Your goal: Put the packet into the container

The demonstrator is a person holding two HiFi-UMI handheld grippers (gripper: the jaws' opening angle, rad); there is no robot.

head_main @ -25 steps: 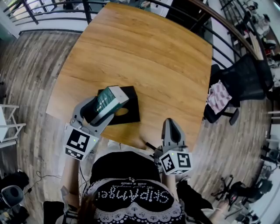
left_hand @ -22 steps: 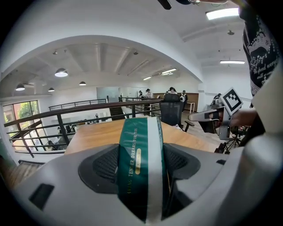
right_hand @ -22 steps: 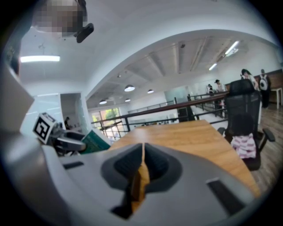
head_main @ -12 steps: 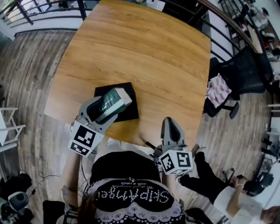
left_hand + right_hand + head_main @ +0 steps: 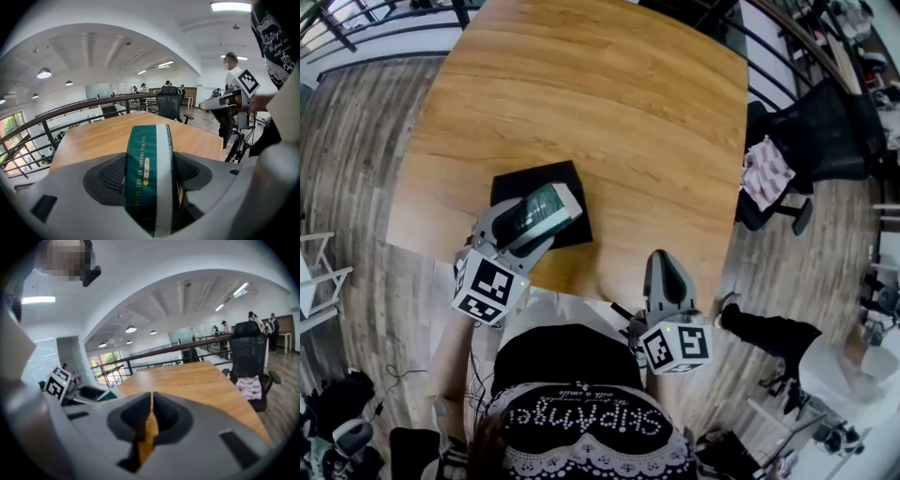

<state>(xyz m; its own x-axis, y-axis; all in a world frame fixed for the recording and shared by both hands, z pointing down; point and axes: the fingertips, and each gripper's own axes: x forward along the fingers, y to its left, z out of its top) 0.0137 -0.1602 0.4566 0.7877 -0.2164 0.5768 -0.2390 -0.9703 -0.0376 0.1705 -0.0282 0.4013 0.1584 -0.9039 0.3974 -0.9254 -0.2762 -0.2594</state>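
Note:
A green and white packet (image 5: pixel 537 211) is clamped in my left gripper (image 5: pixel 525 217), which holds it above the black container (image 5: pixel 512 185) near the table's front left. In the left gripper view the packet (image 5: pixel 149 176) fills the gap between both jaws, its green face with gold print turned up. My right gripper (image 5: pixel 665 274) hangs at the table's front edge, jaws shut with nothing between them; its own view shows the jaws (image 5: pixel 150 425) pressed together. Most of the container lies hidden under the packet and the left gripper.
The wooden table (image 5: pixel 609 112) stretches away beyond the container. A black office chair (image 5: pixel 806 141) with a pink cloth (image 5: pixel 766 176) stands to the right. A railing (image 5: pixel 356 23) runs behind the table. A person's legs (image 5: pixel 764 328) show at the lower right.
My left gripper has drawn slightly back and left with the packet, staying over the container. The right gripper has held still. A bystander at the lower right has shifted.

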